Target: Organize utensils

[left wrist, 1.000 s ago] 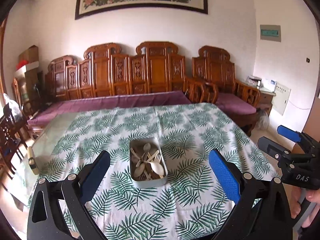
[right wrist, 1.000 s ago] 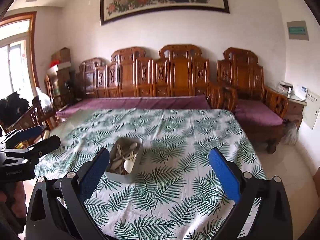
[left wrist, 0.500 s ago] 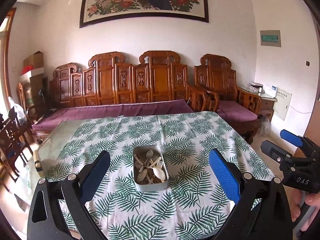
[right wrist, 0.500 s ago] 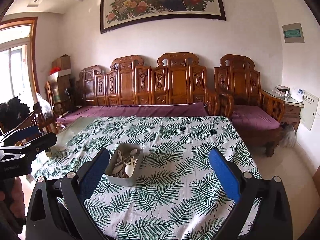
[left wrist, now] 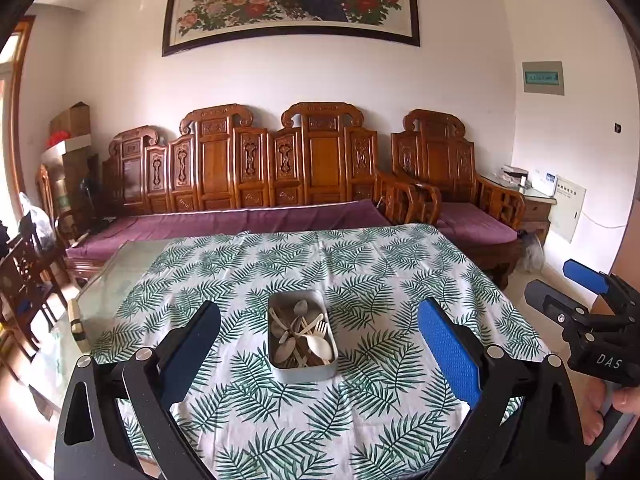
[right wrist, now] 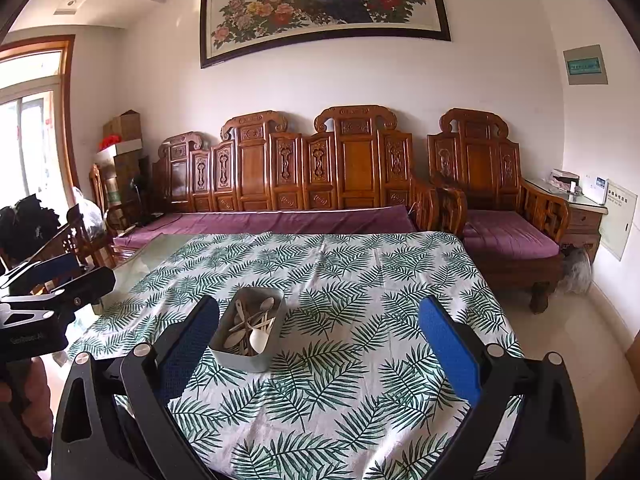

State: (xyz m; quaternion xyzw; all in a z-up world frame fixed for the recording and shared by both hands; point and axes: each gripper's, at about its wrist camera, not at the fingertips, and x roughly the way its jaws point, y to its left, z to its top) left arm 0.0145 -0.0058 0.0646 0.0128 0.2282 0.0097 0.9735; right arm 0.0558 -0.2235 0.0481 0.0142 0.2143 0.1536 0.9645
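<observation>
While nothing blocks it, one grey tin (left wrist: 301, 336) of pale spoons and forks, too tangled to count, sits mid-tablecloth (left wrist: 360, 276). Both the left gripper (left wrist: 318, 334) and right gripper (right wrist: 318, 334) hover wide and empty. One sofa (right wrist: 280, 184) stands behind.

Grey rect. tray (left wrist: 301, 372) w/ pale spoons and forks (left wrist: 304, 334) jumbled inside, lower centre of left-wrist frame, on leaf-print cloth (left wrist: 360, 280).
</observation>
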